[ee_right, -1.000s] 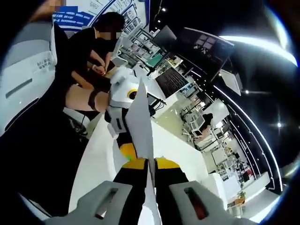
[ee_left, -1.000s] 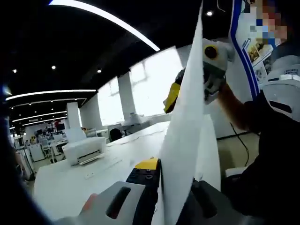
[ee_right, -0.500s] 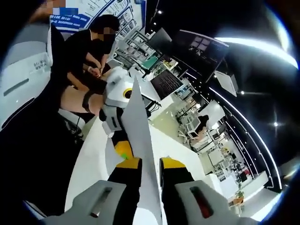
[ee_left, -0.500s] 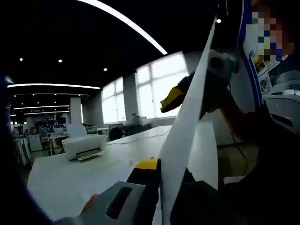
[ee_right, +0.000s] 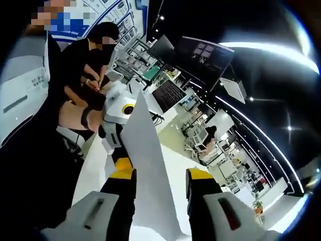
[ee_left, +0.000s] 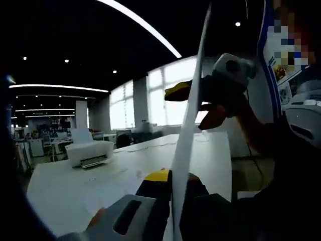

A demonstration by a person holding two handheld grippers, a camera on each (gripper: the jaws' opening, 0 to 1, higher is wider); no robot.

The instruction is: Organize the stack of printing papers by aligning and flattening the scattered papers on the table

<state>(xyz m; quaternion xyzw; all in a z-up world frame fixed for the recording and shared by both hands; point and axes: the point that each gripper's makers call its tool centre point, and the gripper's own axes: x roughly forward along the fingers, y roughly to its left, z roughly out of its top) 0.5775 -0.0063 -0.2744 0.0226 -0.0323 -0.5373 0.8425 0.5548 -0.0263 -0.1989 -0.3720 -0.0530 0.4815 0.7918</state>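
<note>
While upright, paper (ee_left: pixel 189 130) between tools.

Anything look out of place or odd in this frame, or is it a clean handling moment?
One thing: the paper stack stands on edge, clear of the table, clamped only by the left hand-held gripper. The right hand-held gripper is open, its jaws spread either side of the sheets, not pinching them. No creases or tears visible.

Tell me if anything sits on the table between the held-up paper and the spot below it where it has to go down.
Nothing visible does. The paper stands on edge in the left gripper, and the white table under it looks bare. The white printer sits far off to one side. The right gripper is open around the sheet.
</note>
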